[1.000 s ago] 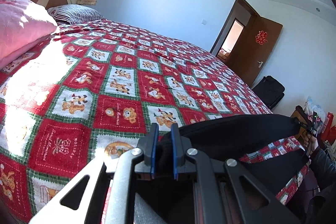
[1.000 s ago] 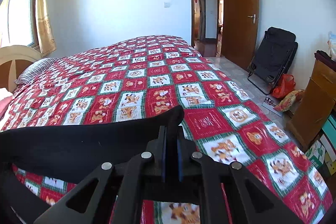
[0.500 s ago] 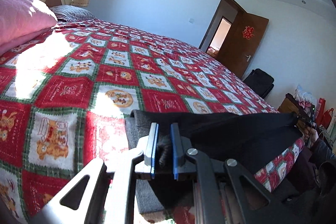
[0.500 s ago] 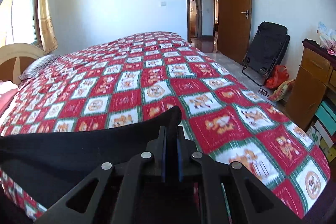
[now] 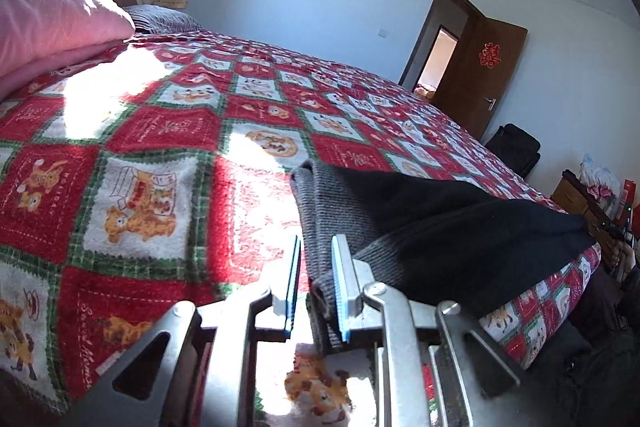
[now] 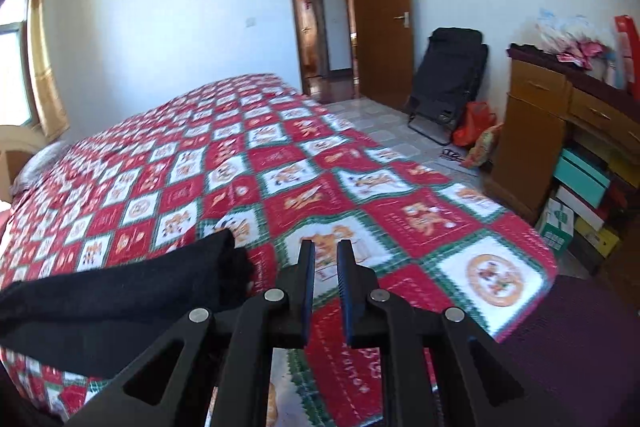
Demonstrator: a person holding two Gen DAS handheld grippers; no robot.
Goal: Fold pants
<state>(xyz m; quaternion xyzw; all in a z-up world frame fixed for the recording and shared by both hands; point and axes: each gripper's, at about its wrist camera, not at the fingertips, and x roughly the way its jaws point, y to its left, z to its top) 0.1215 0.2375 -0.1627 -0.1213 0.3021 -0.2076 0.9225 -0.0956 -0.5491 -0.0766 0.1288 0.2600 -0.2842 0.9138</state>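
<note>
The pants point(image 5: 432, 227) lie in a dark band along the near edge of the bed point(image 5: 168, 131), toward 3 o'clock in the left view. The left gripper point(image 5: 316, 283) is parted, cloth loose between its fingers; the right gripper point(image 6: 324, 287) is parted and bare, pants at 9 o'clock. Back both out straight and low, so the fold isn't dragged.
</note>
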